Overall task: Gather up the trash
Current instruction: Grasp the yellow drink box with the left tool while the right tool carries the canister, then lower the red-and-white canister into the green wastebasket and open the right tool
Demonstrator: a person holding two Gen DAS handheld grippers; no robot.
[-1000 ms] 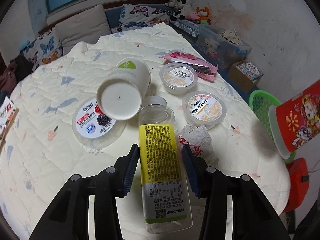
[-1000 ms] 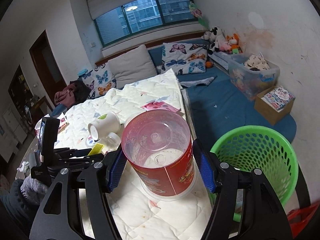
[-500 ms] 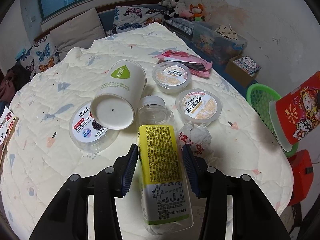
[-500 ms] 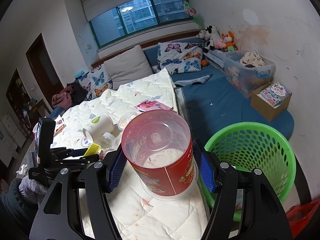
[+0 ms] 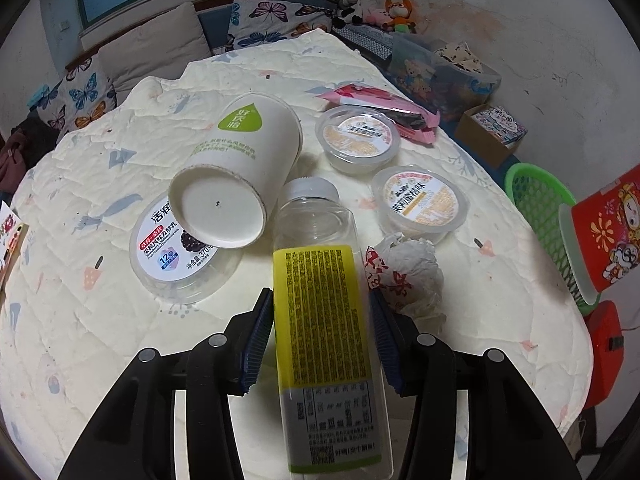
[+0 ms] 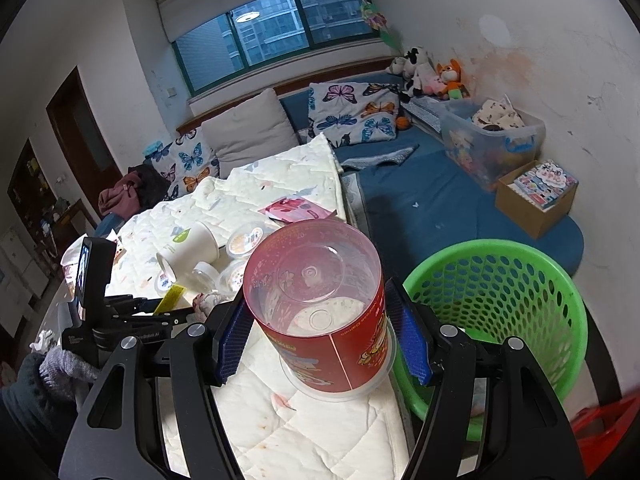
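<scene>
**Quilted cream cover strewn with empty packaging, green basket waiting at its edge**

Cream quilted fabric (image 5: 100, 160) with small pastel prints covers the surface. Beyond it, toward 12 o'clock in the left wrist view, butterfly-print cushions (image 5: 272, 20) line a window seat under a dark window; stuffed toys (image 5: 360, 0) sit at 1 o'clock against a stained white wall. A clear storage bin (image 5: 452, 68) and a cardboard box (image 5: 496, 132) stand on blue floor matting at 2 o'clock.

The left gripper (image 5: 320, 320) straddles a clear plastic bottle (image 5: 320, 280) with a yellow label and white cap, lying with its cap toward 12 o'clock. Its fingers are opening; a sliver of gap shows on each side of the bottle. A white paper cup (image 5: 240, 168) lies tipped at 11 o'clock on a lidded yogurt tub (image 5: 172, 256). Two shallow pudding cups (image 5: 420, 204) sit at 1 o'clock, a crumpled wrapper (image 5: 408, 272) just beside the bottle, a pink packet (image 5: 380, 100) farther back.

The right gripper (image 6: 320, 336) has its fingers clamped on a red printed tub (image 6: 320, 300), tilted with its clear base upward, over the cover's edge. A green mesh basket (image 6: 496, 320) stands on the floor at 3 o'clock of it.
</scene>
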